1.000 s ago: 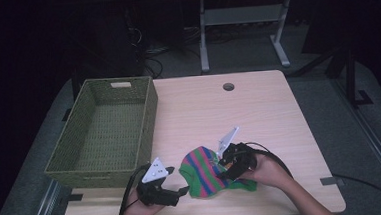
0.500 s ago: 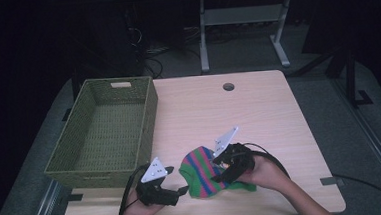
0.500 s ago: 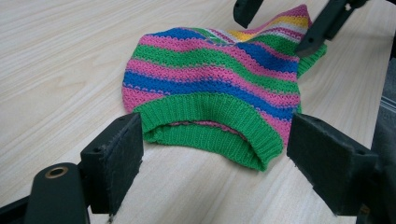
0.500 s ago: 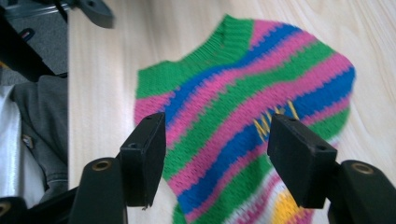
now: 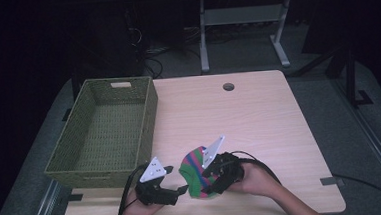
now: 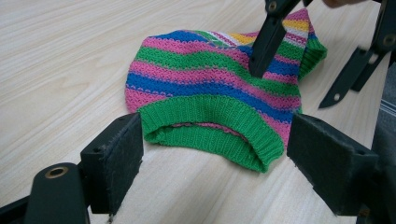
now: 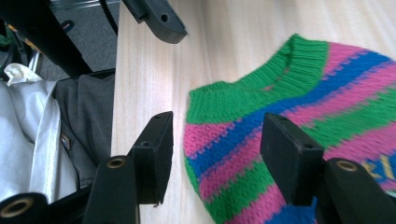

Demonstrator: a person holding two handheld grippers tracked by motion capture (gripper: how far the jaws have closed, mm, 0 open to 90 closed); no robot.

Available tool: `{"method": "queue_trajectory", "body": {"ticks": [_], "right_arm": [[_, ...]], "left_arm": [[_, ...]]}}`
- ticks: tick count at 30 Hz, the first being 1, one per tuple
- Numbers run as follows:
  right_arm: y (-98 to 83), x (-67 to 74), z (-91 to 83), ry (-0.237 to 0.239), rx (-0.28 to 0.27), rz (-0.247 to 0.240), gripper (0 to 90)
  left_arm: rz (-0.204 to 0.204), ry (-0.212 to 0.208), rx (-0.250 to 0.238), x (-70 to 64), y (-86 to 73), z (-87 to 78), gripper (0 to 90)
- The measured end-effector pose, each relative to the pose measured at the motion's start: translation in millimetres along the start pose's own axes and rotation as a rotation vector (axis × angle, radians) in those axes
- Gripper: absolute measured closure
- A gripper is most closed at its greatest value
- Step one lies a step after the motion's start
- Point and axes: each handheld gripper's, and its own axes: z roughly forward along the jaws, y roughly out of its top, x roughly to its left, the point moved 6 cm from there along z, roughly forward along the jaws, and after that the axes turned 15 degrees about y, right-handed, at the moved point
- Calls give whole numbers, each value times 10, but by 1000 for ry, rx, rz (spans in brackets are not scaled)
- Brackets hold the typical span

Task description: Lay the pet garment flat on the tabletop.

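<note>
A small knit garment [image 5: 193, 166] in pink, blue and green stripes lies near the table's front edge. In the left gripper view its green ribbed hem [image 6: 210, 119] sits between my left gripper's [image 6: 212, 149] open jaws without touching either pad. My left gripper [image 5: 177, 180] points right at the knit. My right gripper [image 5: 206, 180] reaches in from the right above the knit's near side. In the right gripper view the striped knit [image 7: 299, 93] fills part of the gap of my right gripper [image 7: 219, 149]. Its jaws have just been closing but stand apart, and nothing is pinched.
An olive woven basket [image 5: 105, 133] stands at the table's left. A cable hole [image 5: 228, 86] marks the far middle of the light wood table [image 5: 260, 128]. The person's clothing [image 7: 42, 126] lies just past the front edge.
My right gripper has slid left over the knit, toward the left gripper. The left gripper has stayed where it was.
</note>
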Motion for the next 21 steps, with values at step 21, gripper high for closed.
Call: {"method": "queue_trajectory", "body": {"ticks": [21], "right_arm": [[-35,-12,383,-99,88,-79,539]], "left_arm": [[-3,2,4,9,-7,-7,182]]}}
